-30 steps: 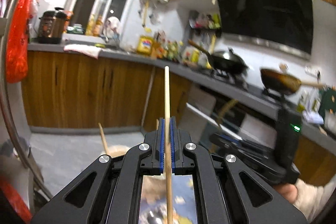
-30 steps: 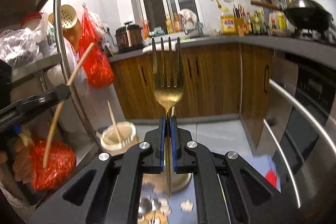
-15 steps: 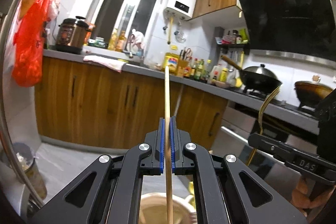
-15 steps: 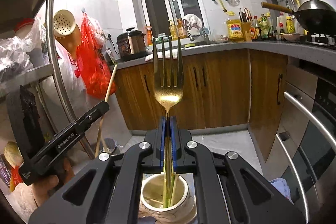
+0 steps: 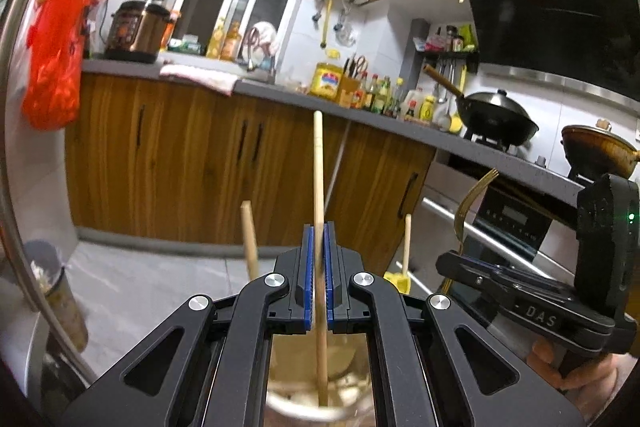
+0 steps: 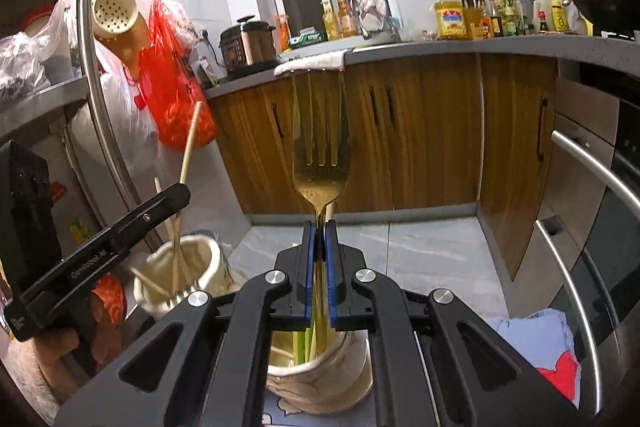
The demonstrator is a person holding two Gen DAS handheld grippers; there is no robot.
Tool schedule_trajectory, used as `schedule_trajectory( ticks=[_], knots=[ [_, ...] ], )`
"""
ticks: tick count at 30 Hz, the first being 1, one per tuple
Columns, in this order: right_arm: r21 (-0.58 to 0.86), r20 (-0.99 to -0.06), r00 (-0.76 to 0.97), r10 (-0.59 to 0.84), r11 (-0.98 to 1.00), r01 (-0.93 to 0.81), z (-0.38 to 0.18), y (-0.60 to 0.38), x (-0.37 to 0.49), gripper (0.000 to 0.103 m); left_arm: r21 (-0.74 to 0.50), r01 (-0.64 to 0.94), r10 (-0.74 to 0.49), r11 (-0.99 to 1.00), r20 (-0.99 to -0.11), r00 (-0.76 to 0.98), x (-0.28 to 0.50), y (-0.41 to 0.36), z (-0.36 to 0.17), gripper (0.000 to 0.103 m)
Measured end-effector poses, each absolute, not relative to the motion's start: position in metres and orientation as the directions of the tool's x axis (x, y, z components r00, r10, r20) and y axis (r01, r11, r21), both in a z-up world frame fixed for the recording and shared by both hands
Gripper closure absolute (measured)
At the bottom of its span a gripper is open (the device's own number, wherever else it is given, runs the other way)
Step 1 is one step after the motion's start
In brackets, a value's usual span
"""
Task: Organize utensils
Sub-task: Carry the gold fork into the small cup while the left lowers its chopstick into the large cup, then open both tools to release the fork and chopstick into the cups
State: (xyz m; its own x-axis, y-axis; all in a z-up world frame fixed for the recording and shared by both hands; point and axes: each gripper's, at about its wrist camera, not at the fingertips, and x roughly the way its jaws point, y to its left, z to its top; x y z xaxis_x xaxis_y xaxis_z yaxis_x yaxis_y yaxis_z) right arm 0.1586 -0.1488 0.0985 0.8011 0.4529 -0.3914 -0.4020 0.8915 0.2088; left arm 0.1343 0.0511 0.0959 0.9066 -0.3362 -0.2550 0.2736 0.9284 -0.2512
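My left gripper [image 5: 318, 239] is shut on a wooden chopstick [image 5: 318, 171] held upright, its lower end inside a cream holder [image 5: 312, 399] below the jaws. Two other sticks [image 5: 250, 239] stand in that holder. My right gripper [image 6: 320, 239] is shut on a gold fork [image 6: 320, 147], tines up, over a second cream cup [image 6: 320, 383] that holds green sticks. In the right wrist view the left gripper [image 6: 176, 193] shows at left with its chopstick [image 6: 188, 147] in the other cream holder [image 6: 180, 267]. In the left wrist view the right gripper [image 5: 452, 263] and fork [image 5: 472, 195] show at right.
Wooden cabinets [image 5: 180, 155] under a grey counter [image 5: 360, 115] run across the back. An oven front [image 6: 592, 227] with steel rails is at right. A metal rack post [image 6: 92, 67] and red bags [image 6: 172, 67] stand at left. A bin [image 5: 56, 291] sits on the floor.
Both grippers have come lower over the cups. The chopstick's lower end now sits in the left holder and the fork handle hangs into the right cup.
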Motion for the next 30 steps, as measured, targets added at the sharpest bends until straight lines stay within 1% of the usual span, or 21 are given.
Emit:
schedule_trajectory(
  ticks=[4,10,13,18,25,27,29,30],
  knots=[
    [0.209,-0.419,0.782,0.461,0.887,-0.411,0.088,-0.147,0.159,0.098,-0.254,0.266,-0.338,0.93,-0.303,0.891,0.133,0.055,0.088,0.098],
    [0.214,-0.421,0.781,0.462,0.887,-0.409,0.082,-0.147,0.163,0.098,-0.204,0.281,-0.339,0.938,-0.364,0.867,0.135,0.048,0.077,0.098],
    [0.221,-0.42,0.785,0.456,0.89,-0.399,0.08,-0.148,0.166,0.098,-0.176,0.289,-0.335,0.941,-0.369,0.867,0.133,0.046,0.077,0.098],
    [0.225,-0.424,0.789,0.444,0.896,-0.383,0.079,-0.15,0.168,0.097,-0.178,0.296,-0.343,0.938,-0.366,0.865,0.132,0.045,0.076,0.097],
    [0.234,-0.435,0.791,0.43,0.902,-0.362,0.076,-0.153,0.171,0.096,-0.174,0.286,-0.331,0.942,-0.365,0.87,0.13,0.044,0.078,0.093],
    [0.234,-0.435,0.792,0.428,0.903,-0.36,0.076,-0.152,0.171,0.096,-0.179,0.285,-0.333,0.942,-0.363,0.87,0.13,0.045,0.079,0.09],
    [0.232,-0.437,0.792,0.427,0.904,-0.36,0.077,-0.151,0.171,0.095,-0.185,0.282,-0.332,0.941,-0.357,0.873,0.13,0.046,0.08,0.083],
    [0.231,-0.438,0.792,0.425,0.905,-0.358,0.077,-0.152,0.171,0.094,-0.188,0.282,-0.333,0.941,-0.353,0.874,0.13,0.047,0.08,0.077]
  ],
)
